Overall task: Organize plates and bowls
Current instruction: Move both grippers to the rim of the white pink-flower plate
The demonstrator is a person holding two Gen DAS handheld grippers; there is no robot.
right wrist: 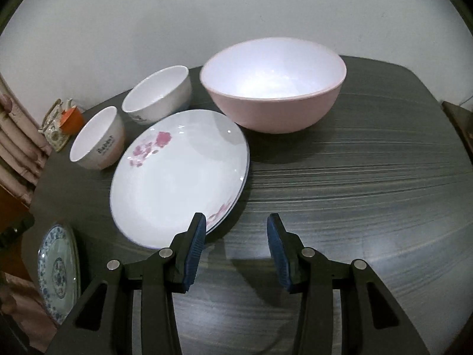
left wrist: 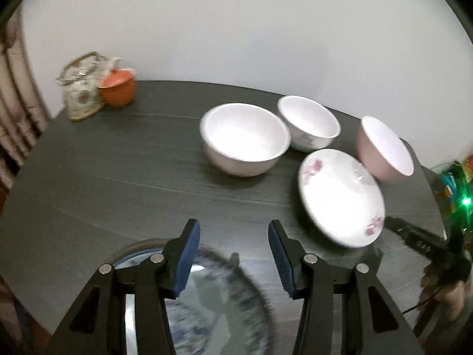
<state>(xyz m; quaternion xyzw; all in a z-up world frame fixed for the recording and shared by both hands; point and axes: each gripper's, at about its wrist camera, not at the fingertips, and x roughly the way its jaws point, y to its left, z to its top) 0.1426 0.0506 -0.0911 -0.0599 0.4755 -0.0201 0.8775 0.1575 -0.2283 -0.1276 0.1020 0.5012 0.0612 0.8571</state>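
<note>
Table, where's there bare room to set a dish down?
The table is bare right of the floral plate and in front of the pink bowl. Also bare between the teapot and the blue plate. Crowded where the bowls and floral plate cluster.

The right hand-held gripper point(right wrist: 233, 248) hangs with jaws apart over the dark worktop point(right wrist: 369, 195), its left finger point(right wrist: 195, 245) overlapping the near rim of the flowered plate point(right wrist: 177, 177). Behind the plate stands a pink bowl point(right wrist: 275, 88); two white bowls point(right wrist: 156, 94) point(right wrist: 97, 139) sit behind-left; a blue-patterned plate point(right wrist: 57, 272) lies near-left.
</note>
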